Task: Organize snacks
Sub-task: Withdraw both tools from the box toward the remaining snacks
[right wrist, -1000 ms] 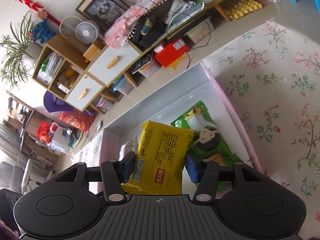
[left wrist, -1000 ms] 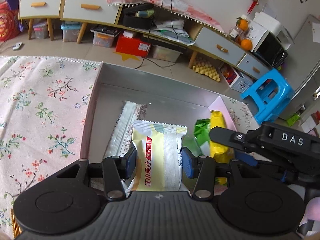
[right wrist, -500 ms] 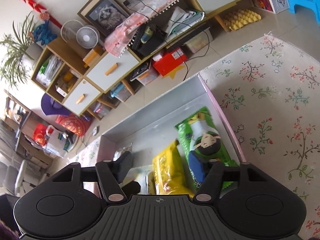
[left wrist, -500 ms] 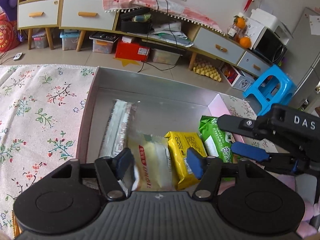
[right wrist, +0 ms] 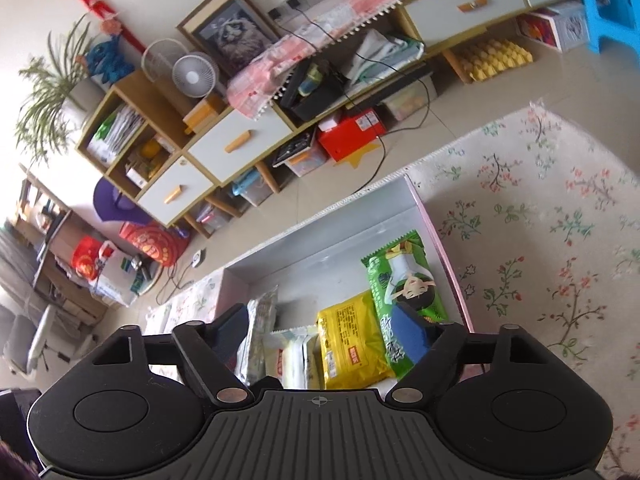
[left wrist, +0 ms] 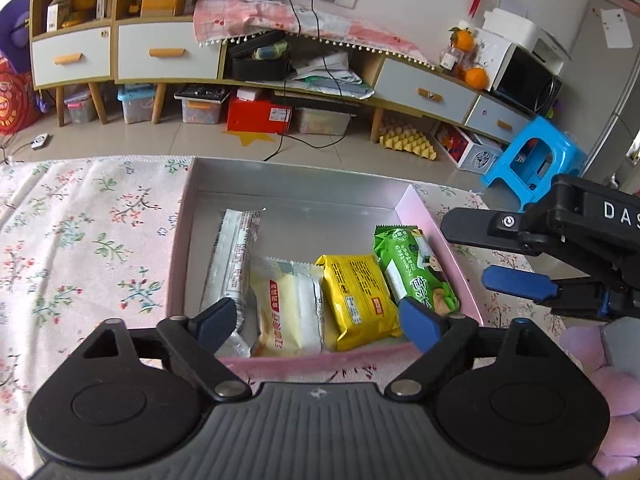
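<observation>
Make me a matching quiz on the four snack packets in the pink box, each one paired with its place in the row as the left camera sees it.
Things:
1. silver packet
2. cream packet
3. yellow packet
4. green packet

Places in the pink box:
A. against the right wall
B. far left
C. second from right
D. second from left

Pairs: 1-B, 2-D, 3-C, 4-A

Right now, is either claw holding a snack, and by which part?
Nothing is held. The left claw and right claw are both opening, clear of the packets lying in the pink box.
</observation>
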Demonstrator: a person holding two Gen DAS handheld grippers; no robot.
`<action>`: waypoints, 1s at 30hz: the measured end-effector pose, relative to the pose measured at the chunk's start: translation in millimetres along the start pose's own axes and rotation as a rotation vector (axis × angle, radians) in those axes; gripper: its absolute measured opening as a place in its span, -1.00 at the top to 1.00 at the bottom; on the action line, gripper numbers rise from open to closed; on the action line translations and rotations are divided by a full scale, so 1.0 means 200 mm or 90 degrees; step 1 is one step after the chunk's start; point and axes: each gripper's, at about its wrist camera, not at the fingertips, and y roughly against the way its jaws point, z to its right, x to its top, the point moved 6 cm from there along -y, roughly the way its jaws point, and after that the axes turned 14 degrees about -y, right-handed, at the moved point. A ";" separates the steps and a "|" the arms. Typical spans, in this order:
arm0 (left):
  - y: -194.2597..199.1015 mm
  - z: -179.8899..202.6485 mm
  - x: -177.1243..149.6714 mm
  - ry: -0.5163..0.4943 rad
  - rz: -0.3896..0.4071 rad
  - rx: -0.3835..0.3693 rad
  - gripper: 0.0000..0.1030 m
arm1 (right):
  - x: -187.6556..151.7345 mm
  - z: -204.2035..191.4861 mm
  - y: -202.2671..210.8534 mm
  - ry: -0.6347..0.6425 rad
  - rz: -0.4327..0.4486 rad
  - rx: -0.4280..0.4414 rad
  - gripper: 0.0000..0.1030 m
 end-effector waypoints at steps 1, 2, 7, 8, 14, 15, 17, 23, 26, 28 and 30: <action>0.02 0.00 0.00 -0.001 0.000 0.003 -0.75 | -0.01 -0.01 0.02 0.008 -0.003 -0.004 -0.63; 0.04 0.00 0.00 -0.002 -0.001 0.006 -0.78 | -0.01 -0.01 0.03 0.018 -0.007 -0.009 -0.65; 0.14 0.00 -0.04 0.003 0.002 0.010 -0.93 | -0.05 -0.01 0.13 0.054 -0.017 -0.032 -0.76; 0.16 0.01 -0.05 0.001 -0.001 0.011 -0.95 | -0.05 -0.01 0.14 0.059 -0.019 -0.032 -0.78; 0.25 0.03 -0.14 -0.005 -0.034 0.042 -0.99 | -0.10 0.01 0.22 0.091 -0.029 -0.071 -0.87; 0.26 0.03 -0.16 -0.007 -0.039 0.043 -0.99 | -0.11 0.02 0.22 0.098 -0.033 -0.082 -0.87; 0.28 0.04 -0.20 -0.017 -0.044 0.044 -0.99 | -0.14 0.03 0.23 0.110 -0.042 -0.098 -0.87; 0.36 0.01 -0.28 -0.033 -0.053 0.037 -0.99 | -0.25 0.10 0.26 0.140 -0.049 -0.143 -0.87; 0.38 -0.03 -0.32 -0.030 -0.054 0.035 -0.99 | -0.29 0.13 0.26 0.159 -0.052 -0.157 -0.87; 0.39 -0.06 -0.35 -0.033 -0.058 0.042 -0.99 | -0.31 0.14 0.27 0.175 -0.053 -0.162 -0.87; 0.40 -0.08 -0.39 -0.043 -0.066 0.054 -0.99 | -0.33 0.15 0.28 0.182 -0.052 -0.163 -0.87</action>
